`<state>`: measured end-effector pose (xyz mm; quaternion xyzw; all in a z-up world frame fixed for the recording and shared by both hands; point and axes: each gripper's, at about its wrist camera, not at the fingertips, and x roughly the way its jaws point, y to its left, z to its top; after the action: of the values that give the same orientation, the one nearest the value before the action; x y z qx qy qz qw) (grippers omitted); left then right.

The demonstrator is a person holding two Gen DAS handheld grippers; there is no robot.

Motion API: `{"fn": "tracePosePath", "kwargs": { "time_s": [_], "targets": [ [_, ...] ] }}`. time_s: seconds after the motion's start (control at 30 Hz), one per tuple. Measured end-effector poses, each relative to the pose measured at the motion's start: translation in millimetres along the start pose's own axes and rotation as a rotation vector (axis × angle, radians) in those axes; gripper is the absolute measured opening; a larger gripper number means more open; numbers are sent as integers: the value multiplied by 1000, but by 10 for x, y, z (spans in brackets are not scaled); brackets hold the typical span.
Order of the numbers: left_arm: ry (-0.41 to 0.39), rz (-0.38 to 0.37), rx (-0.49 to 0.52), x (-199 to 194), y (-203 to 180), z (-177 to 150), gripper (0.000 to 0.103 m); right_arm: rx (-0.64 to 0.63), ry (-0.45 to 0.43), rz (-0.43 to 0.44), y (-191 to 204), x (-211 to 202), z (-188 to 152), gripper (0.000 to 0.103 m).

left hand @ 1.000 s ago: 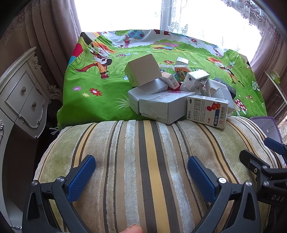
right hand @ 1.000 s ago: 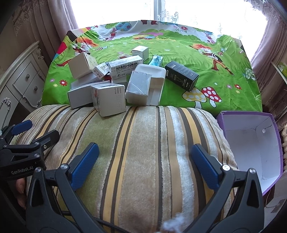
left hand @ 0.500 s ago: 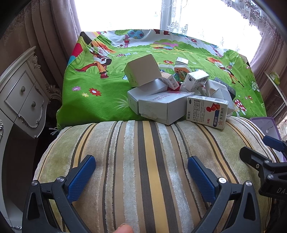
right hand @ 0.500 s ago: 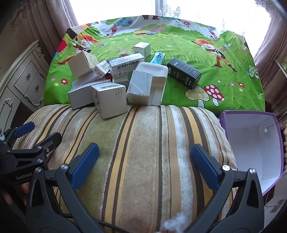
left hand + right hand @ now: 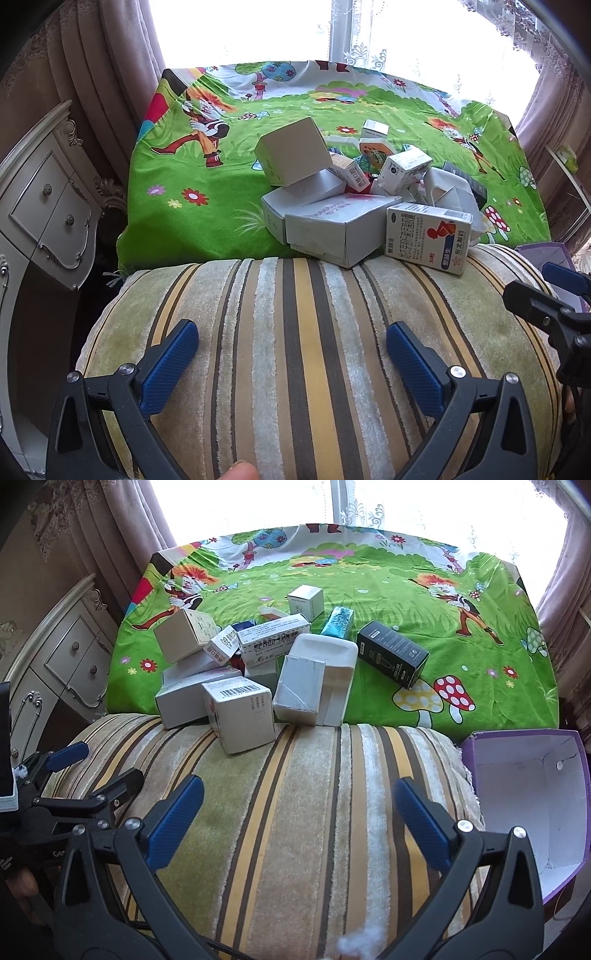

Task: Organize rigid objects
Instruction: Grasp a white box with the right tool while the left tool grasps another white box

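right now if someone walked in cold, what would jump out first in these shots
A jumbled pile of small cartons sits on the bright green cartoon cloth, spilling onto the striped cushion. A black box lies at the pile's right, and an empty purple bin waits at the far right.

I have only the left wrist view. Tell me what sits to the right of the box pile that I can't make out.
Observer: An open purple box stands right of the striped cushion; its white inside looks empty.
Operator: Report anything dark behind the pile.
Observer: A black carton lies flat on the green cloth, apart from the white boxes.
Operator: Give me the right gripper's state.
Observer: The right gripper is open above the cushion, holding nothing.
Operator: Name the nearest box to it.
Observer: A white barcode box, tilted onto the cushion's far edge.
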<state>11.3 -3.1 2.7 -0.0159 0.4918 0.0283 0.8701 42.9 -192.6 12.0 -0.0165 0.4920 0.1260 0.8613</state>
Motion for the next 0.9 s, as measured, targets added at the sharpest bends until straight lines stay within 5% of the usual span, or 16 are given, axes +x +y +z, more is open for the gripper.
{"fn": "tracePosePath", "kwargs": {
  "time_s": [0.6, 0.9],
  "targets": [
    [-33, -90, -59, 39, 134, 310, 94, 19, -6, 80, -70, 117, 355, 103],
    [-31, -166, -152, 152, 276, 760, 92, 94, 15, 73, -134, 281, 574, 97]
  ]
}}
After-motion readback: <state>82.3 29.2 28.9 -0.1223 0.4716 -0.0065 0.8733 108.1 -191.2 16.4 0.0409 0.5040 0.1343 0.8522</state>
